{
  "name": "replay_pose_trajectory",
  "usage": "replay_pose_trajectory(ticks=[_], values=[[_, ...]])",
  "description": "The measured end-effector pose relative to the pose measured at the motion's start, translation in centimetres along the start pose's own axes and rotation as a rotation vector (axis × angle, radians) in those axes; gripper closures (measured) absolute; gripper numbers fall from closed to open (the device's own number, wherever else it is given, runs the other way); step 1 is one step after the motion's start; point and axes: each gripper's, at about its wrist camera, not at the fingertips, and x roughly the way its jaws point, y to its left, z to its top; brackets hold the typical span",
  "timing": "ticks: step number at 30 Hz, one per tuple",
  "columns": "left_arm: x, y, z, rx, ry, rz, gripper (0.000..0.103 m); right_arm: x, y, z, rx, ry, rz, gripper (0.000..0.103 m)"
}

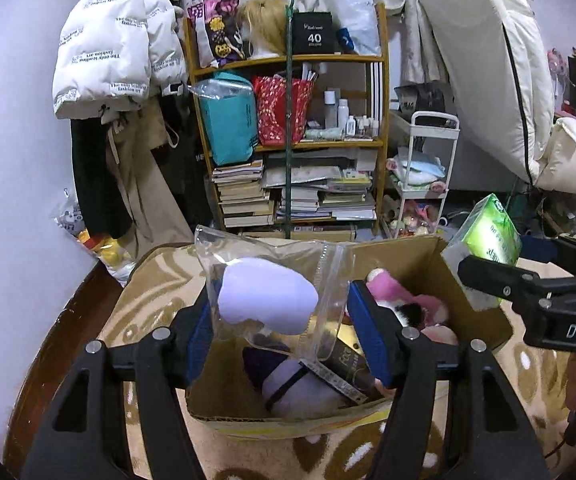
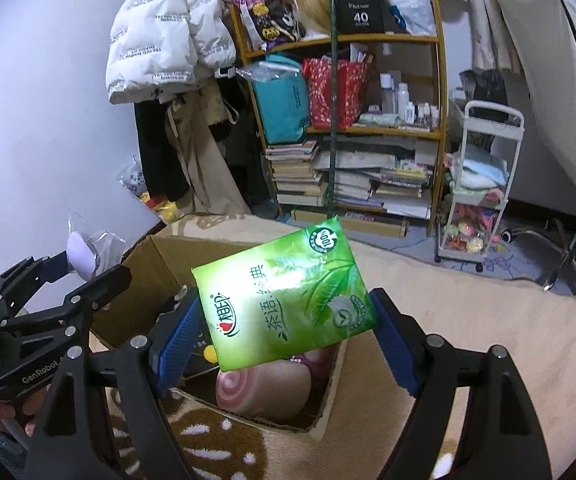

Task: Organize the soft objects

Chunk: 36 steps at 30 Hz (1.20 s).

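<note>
Claw, left (image 1: 280, 320): yours, pinching a clear zip bag (image 1: 272, 280) over the near cardboard box (image 1: 468, 308); slack plastic may slip. Right claw (image 2: 284, 336): clamping a green tissue pack (image 2: 284, 296); tilted, may miss the box's right rim.

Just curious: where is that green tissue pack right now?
The green tissue pack sits between the right gripper's blue jaws, above the open cardboard box.

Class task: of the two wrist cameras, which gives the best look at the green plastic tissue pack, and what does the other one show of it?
The right wrist view: the green plastic tissue pack fills the centre, its printed face showing whole between the right gripper's blue pads. The left wrist view catches it only edge-on at the right margin, partly behind a black finger.
</note>
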Motion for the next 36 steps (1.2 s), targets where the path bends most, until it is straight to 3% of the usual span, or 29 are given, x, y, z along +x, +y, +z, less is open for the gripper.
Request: replay_pose_trajectory(ticks=[6, 9, 11, 16, 19, 26, 36], values=[[1.3, 0.6, -0.6, -0.035, 0.038, -0.009, 0.036, 1.2, 1.1, -0.6, -0.035, -0.005, 0.059, 0.017], [1.9, 0.7, -0.9, -0.030, 0.061, 0.000, 0.034, 1.8, 2.3, -1.2, -0.103, 0.014, 0.039, 0.017], [2.0, 0.7, -1.0, -0.029, 0.063, 0.008, 0.025, 2.4, 2.9, -1.6, -0.139, 0.036, 0.025, 0.017], [1.3, 0.7, -0.7, -0.017, 0.044, 0.022, 0.022, 2.8, 3.3, -2.0, -0.146, 0.079, 0.021, 0.016], [0.7, 1.3, -0.4, -0.031, 0.041, 0.036, 0.022, 2.6, 3.3, -1.9, -0.124, 0.107, 0.028, 0.007], [-1.5, 3.1, -0.1, -0.078, 0.022, 0.041, 0.019, 1.1, 3.5, -1.8, -0.111, 0.072, 0.034, 0.002], [-6.7, 3.2, 0.0, -0.078, -0.040, 0.057, 0.007, -4.7, 3.8, -1.3, -0.103, -0.025, 0.018, 0.000]])
